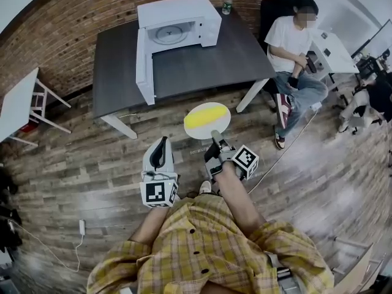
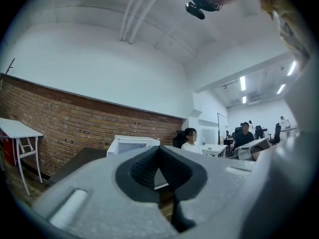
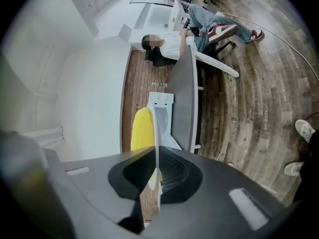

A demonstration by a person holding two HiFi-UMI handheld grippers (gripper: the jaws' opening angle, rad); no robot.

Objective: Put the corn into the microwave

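Rim of the plate (image 1: 205, 108) is pinched tight in the right claw (image 1: 215, 138), corn (image 1: 207, 120) lying across it; left claw (image 1: 160, 154) is shut, nothing held. Plate should be kept level and carried slowly to the open microwave (image 1: 177, 26) on the counter (image 1: 202, 63).

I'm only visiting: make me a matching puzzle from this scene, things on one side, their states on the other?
1 microwave
2 corn
3 plate
4 left gripper

a jaws together, empty
b rim pinched by right gripper
c door open
d lying on plate

Pairs: 1-c, 2-d, 3-b, 4-a
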